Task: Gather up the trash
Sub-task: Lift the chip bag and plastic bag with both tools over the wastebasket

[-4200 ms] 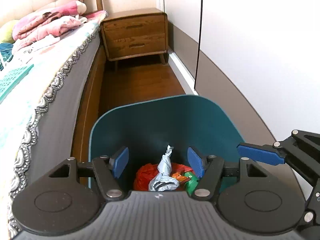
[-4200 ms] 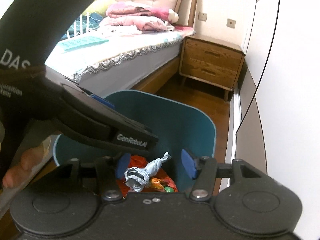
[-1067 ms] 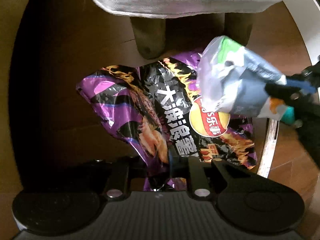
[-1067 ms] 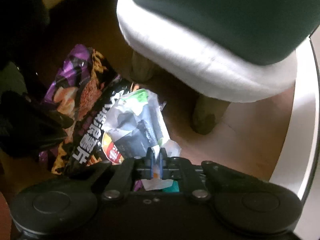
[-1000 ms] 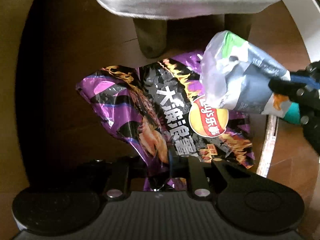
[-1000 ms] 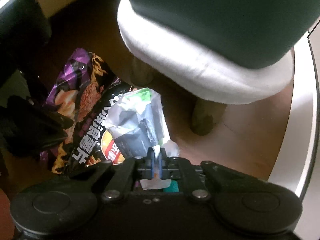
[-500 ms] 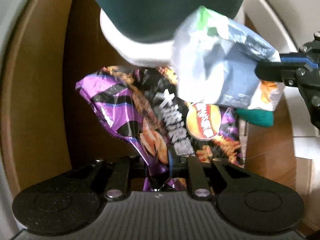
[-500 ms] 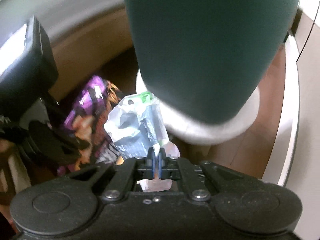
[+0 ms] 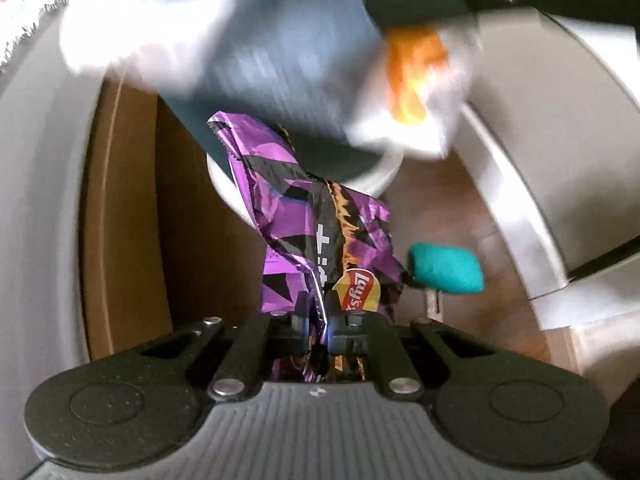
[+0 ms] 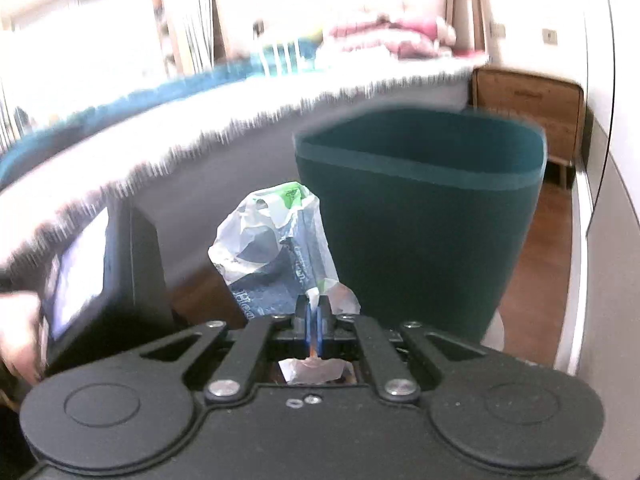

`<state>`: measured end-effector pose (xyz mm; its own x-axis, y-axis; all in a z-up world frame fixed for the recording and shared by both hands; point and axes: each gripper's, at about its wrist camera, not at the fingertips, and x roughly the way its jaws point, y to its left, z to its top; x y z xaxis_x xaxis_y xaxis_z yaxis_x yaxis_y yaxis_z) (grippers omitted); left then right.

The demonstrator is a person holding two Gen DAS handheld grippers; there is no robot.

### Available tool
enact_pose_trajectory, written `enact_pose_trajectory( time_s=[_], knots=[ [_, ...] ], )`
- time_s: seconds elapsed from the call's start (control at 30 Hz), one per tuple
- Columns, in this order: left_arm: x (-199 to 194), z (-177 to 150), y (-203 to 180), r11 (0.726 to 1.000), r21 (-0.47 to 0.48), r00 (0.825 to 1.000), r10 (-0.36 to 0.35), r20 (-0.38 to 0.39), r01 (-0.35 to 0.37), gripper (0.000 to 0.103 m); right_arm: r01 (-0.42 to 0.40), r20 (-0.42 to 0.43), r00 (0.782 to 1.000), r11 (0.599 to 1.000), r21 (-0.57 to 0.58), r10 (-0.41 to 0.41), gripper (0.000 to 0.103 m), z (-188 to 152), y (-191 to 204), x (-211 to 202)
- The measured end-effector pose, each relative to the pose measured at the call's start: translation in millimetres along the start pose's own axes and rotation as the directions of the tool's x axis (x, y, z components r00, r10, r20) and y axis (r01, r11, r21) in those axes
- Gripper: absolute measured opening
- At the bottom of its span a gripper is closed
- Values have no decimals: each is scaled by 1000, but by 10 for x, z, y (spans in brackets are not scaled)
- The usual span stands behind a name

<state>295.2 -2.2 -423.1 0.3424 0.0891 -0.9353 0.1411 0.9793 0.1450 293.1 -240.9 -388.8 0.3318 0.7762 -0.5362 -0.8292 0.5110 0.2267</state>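
Between the left fingers (image 9: 318,334) — purple chip bag (image 9: 316,232), pinched.

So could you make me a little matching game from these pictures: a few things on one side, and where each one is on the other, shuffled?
Things:
1. purple Lay's chip bag
2. white and blue plastic wrapper
3. dark green trash bin
4. teal object

Places:
A. standing on the floor beside the bed
B. pinched in the left hand-held gripper
C. lying on the wooden floor
D. pinched in the right hand-held gripper

Pairs: 1-B, 2-D, 3-A, 4-C
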Motion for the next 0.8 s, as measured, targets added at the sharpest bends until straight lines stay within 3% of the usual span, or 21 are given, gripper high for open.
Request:
enact_pose_trajectory(
  time_s=[0.13, 0.23, 0.4, 0.67, 0.8],
  knots=[
    [-332, 16, -8, 1000, 5, 998, -31, 61, 31, 7, 10, 111, 994, 1000, 28, -13, 2, 324, -13, -346],
    [-552, 43, -10, 999, 12, 993, -50, 105, 49, 7, 91, 156, 983, 996, 23, -93, 2, 500, -60, -482],
    [-979, 156, -45, 997, 38, 977, -68, 202, 62, 7, 256, 156, 955, 967, 8, -254, 2, 806, -76, -389],
    [-1650, 457, -22, 990, 79, 912, -137, 386, 115, 6, 390, 191, 899, 919, 56, -393, 2, 1001, -171, -447],
    [-1879, 649, -39, 992, 67, 867, -127, 482, 108, 6, 427, 222, 872, 900, 87, -436, 2, 1134, -233, -531]
  ],
)
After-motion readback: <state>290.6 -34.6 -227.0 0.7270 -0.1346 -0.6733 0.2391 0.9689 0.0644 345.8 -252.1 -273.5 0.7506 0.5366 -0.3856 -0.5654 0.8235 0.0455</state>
